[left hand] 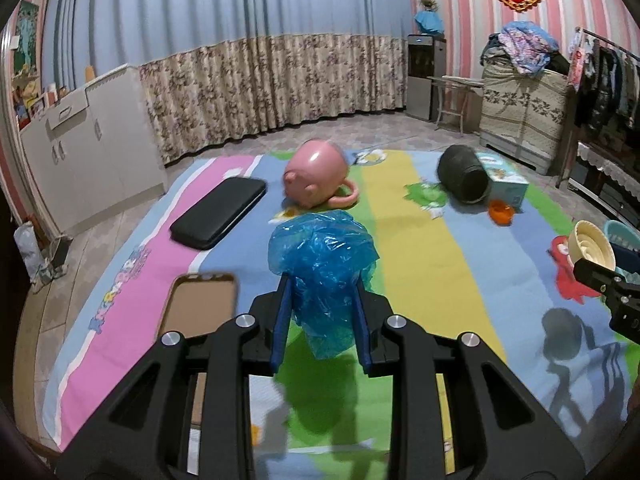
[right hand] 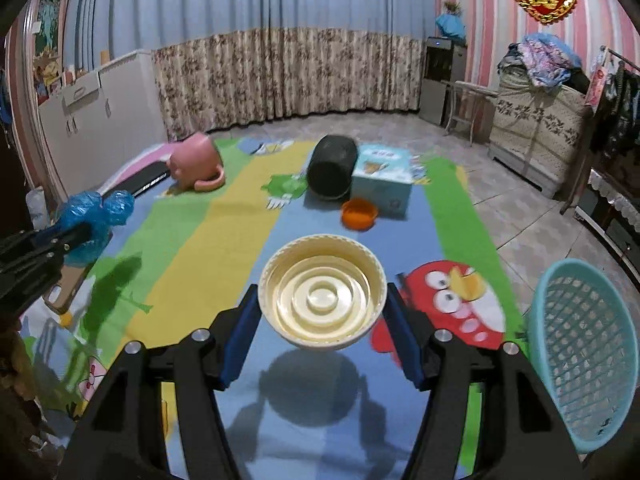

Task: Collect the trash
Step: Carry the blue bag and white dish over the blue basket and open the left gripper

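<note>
My left tool [left hand: 322,320] is clenched on a crumpled blue plastic bag [left hand: 322,264], which bulges out above and below the pads and hangs clear of the play mat [left hand: 424,264]. My right tool [right hand: 322,330] is grasping a cream plastic lid [right hand: 322,292] across its rim, one pad on either side, and the shadow under it tells me it too is off the mat. The teal mesh basket [right hand: 586,356] sits just to the right of the right tool, lying tipped with its mouth toward me.

To do this step well, I judge the lid should travel first, since the basket is on its side: I keep it level, carry it over the basket's open mouth, and only then loosen the pads. The bag is soft and springy, so I keep the left squeeze firm while crossing over, and let go low inside the basket so it does not spill back out.

Counted: one bag, one lid, one basket. Beyond my tools lie one pink mug [left hand: 314,178] on its side, one dark jar [right hand: 332,172] on its side, one small orange cap [right hand: 359,213], one tissue box [right hand: 384,180], one black case [left hand: 220,212] and one phone case [left hand: 202,304].
</note>
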{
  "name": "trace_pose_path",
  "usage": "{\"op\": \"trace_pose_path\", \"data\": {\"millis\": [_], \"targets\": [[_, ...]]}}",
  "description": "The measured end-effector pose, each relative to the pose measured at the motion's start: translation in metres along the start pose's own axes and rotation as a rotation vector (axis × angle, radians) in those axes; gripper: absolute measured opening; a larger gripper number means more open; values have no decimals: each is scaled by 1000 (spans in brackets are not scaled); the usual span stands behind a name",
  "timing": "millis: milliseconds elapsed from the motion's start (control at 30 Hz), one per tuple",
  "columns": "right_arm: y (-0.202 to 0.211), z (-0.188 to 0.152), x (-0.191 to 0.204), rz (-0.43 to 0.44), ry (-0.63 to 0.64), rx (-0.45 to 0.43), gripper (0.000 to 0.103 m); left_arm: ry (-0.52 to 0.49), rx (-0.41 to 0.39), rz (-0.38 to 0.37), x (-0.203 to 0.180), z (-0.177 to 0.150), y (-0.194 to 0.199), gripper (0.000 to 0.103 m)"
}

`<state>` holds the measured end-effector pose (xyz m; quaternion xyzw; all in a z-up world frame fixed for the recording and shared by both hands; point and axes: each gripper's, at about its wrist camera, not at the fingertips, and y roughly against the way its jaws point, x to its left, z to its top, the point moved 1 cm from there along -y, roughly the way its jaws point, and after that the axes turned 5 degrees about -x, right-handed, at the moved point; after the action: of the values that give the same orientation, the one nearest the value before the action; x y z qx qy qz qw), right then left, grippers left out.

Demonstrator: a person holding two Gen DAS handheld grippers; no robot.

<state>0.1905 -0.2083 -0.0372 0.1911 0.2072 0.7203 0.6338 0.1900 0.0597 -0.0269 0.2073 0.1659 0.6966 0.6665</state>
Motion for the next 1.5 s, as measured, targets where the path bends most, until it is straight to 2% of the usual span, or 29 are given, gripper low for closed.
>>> {"op": "trace_pose_path", "data": {"millis": [600,833,1167,1333,1500], "targets": [[47,6,-112,-177,-120,-82,61,-98,-84,-189,-133,39,15,25],[66,1,-167,-281,-181,-103,61,-131,-121,-279,-189,52,24,25],[89,-11,-239,-419,-260,-112,61,-183,-145,-407,-274,53,35,25],[91,-25,-273,-476,-308,-89,61,-206,-144,-474,-316,46,36,25],[92,-36,-293,-481,-376,-81,61,-232,-122,-520,-347,34,26,25]]}}
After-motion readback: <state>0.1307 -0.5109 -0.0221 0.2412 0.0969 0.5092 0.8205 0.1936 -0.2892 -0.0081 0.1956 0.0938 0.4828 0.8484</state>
